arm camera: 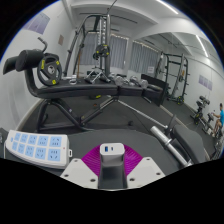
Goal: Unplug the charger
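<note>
Gripper view: gripper held level above the floor, pointing into a gym. Fingers closed in tight on a white charger, pinched between the pads. Power strip lying just left, apart from it. Weight bench beyond.

Room: a gym with white walls and ceiling beams
Floor: dark, matte
Equipment: black weight bench ahead, cable rack behind it, squat rack off right
Light: bright, from windows at the far wall
</note>
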{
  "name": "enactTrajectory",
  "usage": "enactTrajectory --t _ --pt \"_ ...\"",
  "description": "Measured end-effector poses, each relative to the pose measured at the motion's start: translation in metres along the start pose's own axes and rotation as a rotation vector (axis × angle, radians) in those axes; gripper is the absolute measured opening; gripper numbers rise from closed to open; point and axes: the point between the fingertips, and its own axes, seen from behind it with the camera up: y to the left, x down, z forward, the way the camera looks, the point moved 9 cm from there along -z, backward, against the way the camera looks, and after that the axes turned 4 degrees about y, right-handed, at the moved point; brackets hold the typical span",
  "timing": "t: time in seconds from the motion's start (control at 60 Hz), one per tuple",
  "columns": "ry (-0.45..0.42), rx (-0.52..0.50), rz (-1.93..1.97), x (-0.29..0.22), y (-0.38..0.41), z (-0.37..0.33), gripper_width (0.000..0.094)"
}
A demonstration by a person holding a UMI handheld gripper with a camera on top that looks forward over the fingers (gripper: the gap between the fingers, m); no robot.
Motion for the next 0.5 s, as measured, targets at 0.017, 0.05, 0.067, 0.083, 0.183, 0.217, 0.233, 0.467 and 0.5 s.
enactTrajectory --t 0.017,0.05,0.067,0.083,0.183,0.217,0.233,0.467,0.5 --pt "0.005 0.002 -0.002 0.003 0.000 0.002 0.0287" --pt "0.015 -0.005 -0.005 0.007 0.001 0.007 0.0316" --pt "0.021 -0.014 -0.007 0.009 0.003 0.009 0.0332" --pt "0.030 -0.024 -0.011 0.011 0.004 0.011 0.0348" --pt "0.060 -0.051 -0.010 0.013 0.010 0.013 0.0889" --pt "0.055 -0.050 -0.008 0.013 0.009 0.010 0.0827" --pt "0.050 -0.043 -0.007 0.012 0.007 0.008 0.0819" --pt "-0.036 -0.070 0.012 -0.007 -0.001 -0.081 0.0858" --pt "-0.043 -0.070 0.011 -0.007 -0.003 -0.103 0.0855"
